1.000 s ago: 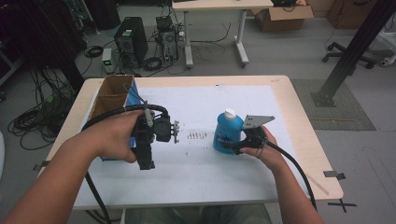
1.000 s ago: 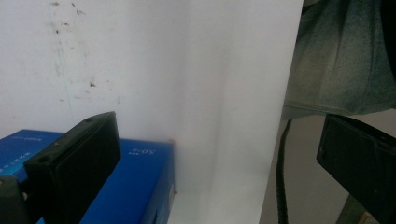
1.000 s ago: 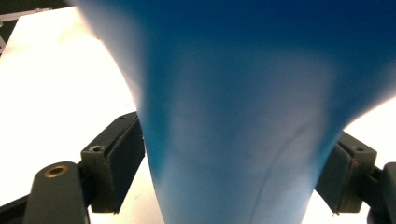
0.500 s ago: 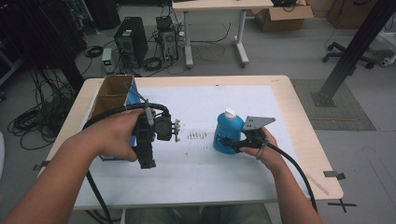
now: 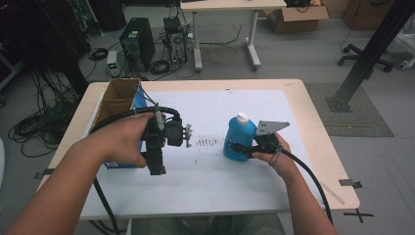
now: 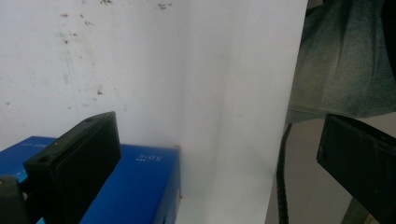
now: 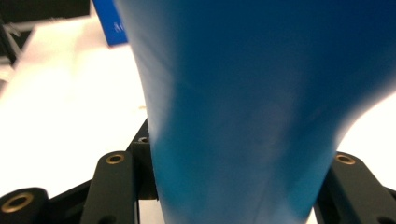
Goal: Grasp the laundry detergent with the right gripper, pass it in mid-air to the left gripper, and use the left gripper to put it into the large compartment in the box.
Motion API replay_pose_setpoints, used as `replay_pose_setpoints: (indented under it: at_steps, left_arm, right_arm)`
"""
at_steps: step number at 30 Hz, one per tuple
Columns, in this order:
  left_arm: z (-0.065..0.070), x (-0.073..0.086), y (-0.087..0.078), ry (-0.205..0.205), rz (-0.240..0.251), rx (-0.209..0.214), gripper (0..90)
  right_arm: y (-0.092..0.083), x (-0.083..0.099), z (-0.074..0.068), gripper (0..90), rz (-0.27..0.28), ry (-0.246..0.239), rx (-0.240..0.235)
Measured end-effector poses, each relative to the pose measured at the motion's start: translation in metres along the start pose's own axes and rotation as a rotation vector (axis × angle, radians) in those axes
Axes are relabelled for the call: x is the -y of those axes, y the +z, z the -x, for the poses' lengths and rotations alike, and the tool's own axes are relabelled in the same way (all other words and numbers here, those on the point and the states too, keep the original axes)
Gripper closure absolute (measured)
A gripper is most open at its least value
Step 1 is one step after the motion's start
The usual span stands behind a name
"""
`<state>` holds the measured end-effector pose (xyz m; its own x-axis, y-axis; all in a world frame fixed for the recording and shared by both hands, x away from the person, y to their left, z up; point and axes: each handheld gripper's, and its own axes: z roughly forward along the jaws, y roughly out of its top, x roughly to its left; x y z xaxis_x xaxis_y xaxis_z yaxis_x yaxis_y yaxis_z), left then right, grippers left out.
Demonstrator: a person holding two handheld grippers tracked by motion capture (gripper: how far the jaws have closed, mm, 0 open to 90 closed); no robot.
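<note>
Right gripper (image 5: 241, 148) clamped on waist of blue bottle (image 5: 238, 139), jaws pressed against both sides in right gripper view, bottle upright with white cap on, right of centre on white table sheet (image 5: 220, 186), base apparently on or barely off it. Left gripper (image 5: 157, 169) held above near corner of blue box (image 6: 135, 184) at table's left, jaws wide apart, nothing between them. Judging progress: grasp done, bottle not yet carried anywhere, cardboard box (image 5: 117, 98) at far left possibly destination, transfer and release left.
</note>
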<state>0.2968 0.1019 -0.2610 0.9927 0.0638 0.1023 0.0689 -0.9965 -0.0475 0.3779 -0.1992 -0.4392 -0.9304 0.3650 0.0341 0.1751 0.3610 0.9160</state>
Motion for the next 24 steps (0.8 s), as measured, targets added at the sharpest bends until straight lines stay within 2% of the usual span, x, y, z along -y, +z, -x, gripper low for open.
replay_pose_setpoints:
  at_steps: [3,6,9,16,24]
  left_arm:
    - [-0.002,-0.002,-0.001,0.001,-0.006,-0.003,0.2]
    - [-0.003,-0.004,-0.004,0.004,-0.006,-0.003,0.2]
    - [-0.005,-0.006,-0.009,0.008,-0.001,-0.01,0.2]
    - [-0.01,-0.013,-0.021,0.012,0.004,-0.018,0.2]
    - [-0.012,-0.022,-0.035,0.021,0.008,-0.033,0.2]
  right_arm:
    - [-0.005,-0.008,0.0,45.2,0.019,-0.011,-0.015]
    - [-0.011,-0.019,0.0,45.1,0.012,-0.032,-0.028]
    - [-0.017,-0.03,-0.003,45.1,-0.006,-0.072,-0.047]
    - [-0.033,-0.057,-0.021,45.1,-0.025,-0.161,-0.102]
    - [-0.037,-0.079,-0.039,45.0,-0.029,-0.216,-0.171]
